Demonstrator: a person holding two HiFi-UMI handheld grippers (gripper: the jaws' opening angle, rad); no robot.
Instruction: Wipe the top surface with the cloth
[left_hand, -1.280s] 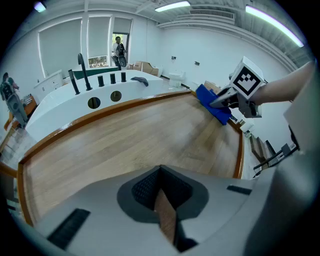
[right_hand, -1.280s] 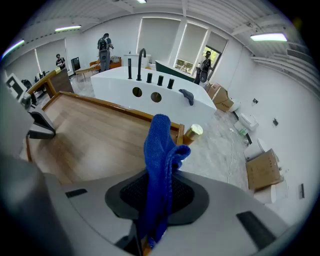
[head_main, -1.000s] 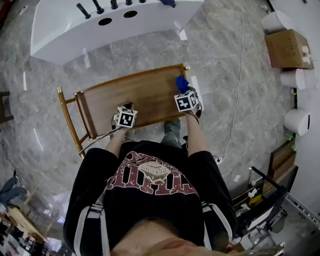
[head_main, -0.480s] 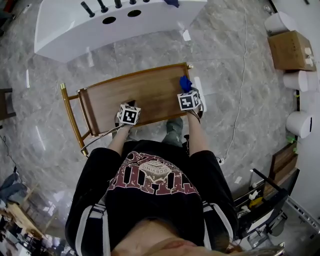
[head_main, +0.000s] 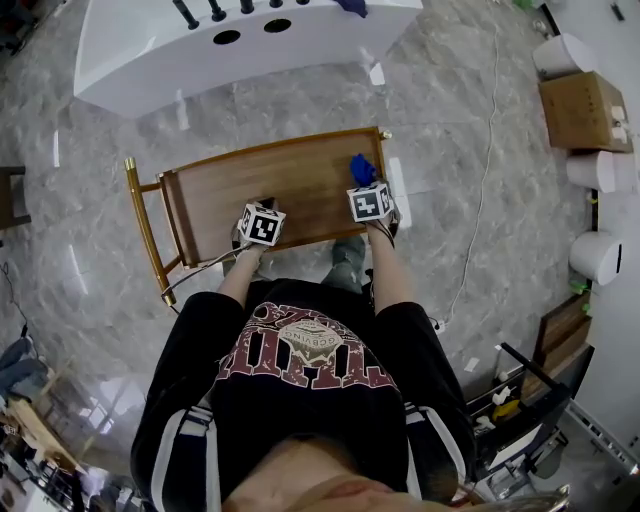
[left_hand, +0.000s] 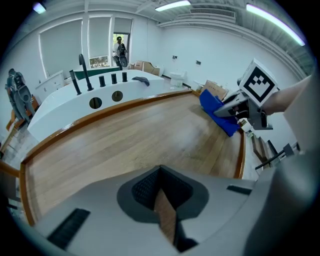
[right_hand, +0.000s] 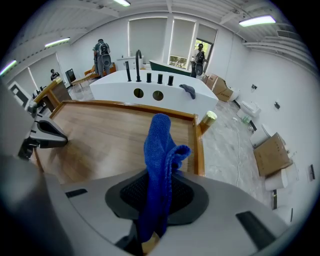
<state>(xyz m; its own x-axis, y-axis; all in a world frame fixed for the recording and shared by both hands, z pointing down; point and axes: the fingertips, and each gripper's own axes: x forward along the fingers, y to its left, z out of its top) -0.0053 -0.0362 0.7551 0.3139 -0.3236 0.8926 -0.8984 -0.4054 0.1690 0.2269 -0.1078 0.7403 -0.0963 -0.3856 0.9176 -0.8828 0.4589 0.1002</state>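
One blue cloth (right_hand: 160, 150), two grippers, one wooden tabletop (head_main: 290, 185) with a raised rim; the right gripper (right_hand: 157, 200) has its jaws pinched on the cloth, which stands up in a fold over the top's right end; the left gripper (left_hand: 160, 190) sits at the near edge, jaws drawn together with nothing between them; beyond stands one white tub (head_main: 200, 50) with two round holes (head_main: 227, 37) in its deck.
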